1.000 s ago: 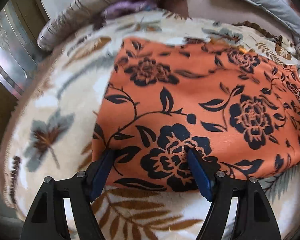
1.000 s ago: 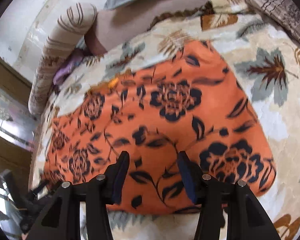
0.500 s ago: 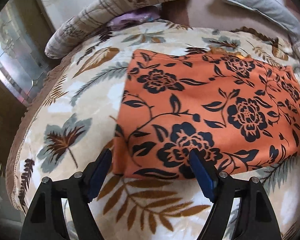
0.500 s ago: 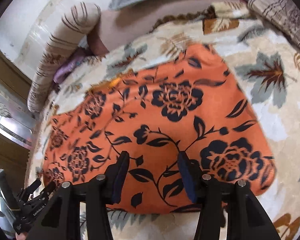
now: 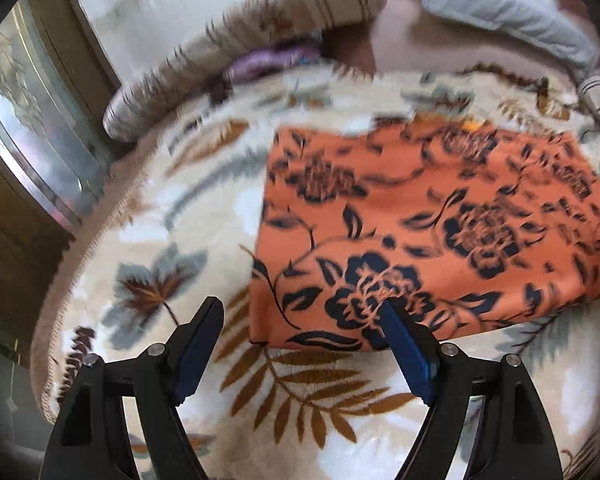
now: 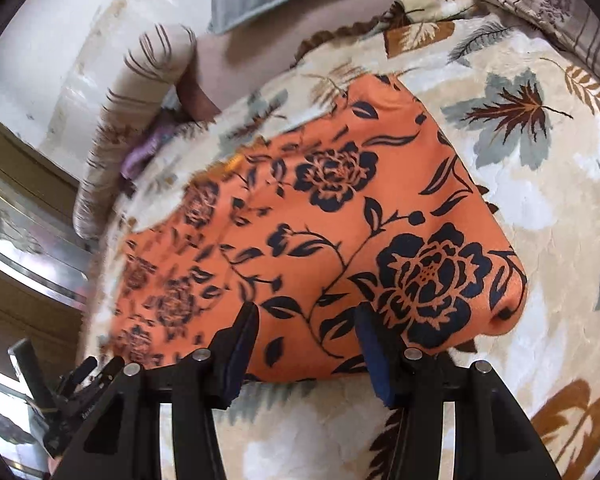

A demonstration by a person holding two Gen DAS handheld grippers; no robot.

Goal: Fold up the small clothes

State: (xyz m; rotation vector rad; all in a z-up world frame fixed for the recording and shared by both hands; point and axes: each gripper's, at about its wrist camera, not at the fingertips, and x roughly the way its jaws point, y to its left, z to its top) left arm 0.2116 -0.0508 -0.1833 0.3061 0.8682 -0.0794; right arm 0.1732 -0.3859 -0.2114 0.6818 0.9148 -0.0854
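Each wrist camera looked steeply down along its own fingers, close above the near edge of the leaf-patterned blanket point(image 5: 172, 216). Both views shared the orange floral cloth point(image 6: 340, 216) and the striped bolster point(image 5: 284, 12) at the far edge.

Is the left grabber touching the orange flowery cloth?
Apart. In the left wrist view the left gripper is open and holds nothing, with the orange cloth lying flat on the blanket.

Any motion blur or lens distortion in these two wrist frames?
Left wrist: heavy motion smear across the orange floral cloth and blanket; fisheye bending, dark corners. Right wrist: the cloth is crisp at centre, smeared toward the left edge; same fisheye curve.
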